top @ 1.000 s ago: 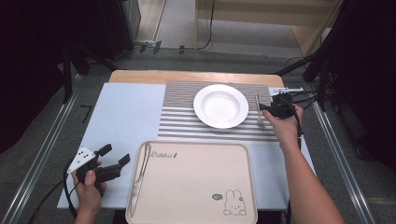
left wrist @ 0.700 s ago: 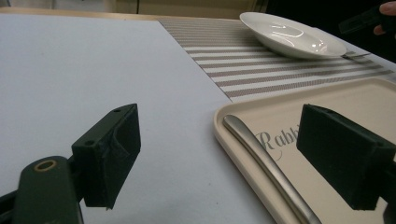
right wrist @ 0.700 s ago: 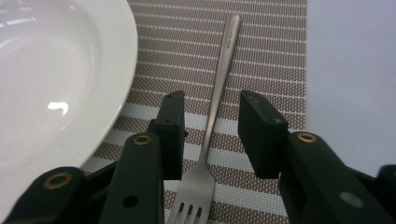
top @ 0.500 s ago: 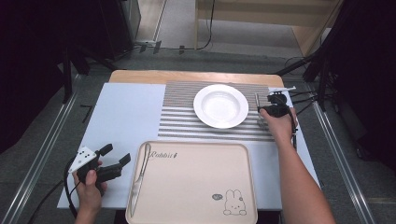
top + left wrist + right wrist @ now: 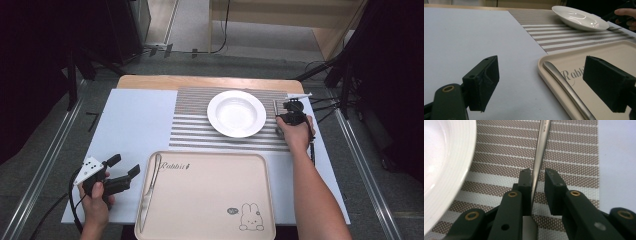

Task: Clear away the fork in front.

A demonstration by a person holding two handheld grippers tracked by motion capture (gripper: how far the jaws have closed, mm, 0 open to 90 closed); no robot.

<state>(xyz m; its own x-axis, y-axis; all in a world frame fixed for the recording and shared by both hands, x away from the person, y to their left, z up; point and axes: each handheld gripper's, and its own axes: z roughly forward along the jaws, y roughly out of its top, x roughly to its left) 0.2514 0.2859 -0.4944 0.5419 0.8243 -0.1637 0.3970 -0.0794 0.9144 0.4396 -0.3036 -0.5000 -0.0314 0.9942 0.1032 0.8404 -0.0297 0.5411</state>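
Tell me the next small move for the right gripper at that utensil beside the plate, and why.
Probably finish closing. The right gripper has just been closing, its fingers straddling the thin metal utensil handle on the striped placemat. One finger sits against the handle, but a gap remains on the other side, so the grip looks unfinished. Lift only once both press.

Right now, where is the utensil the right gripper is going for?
In the high view, the utensil lies on the striped placemat, just right of the white plate, between the right gripper's jaws.
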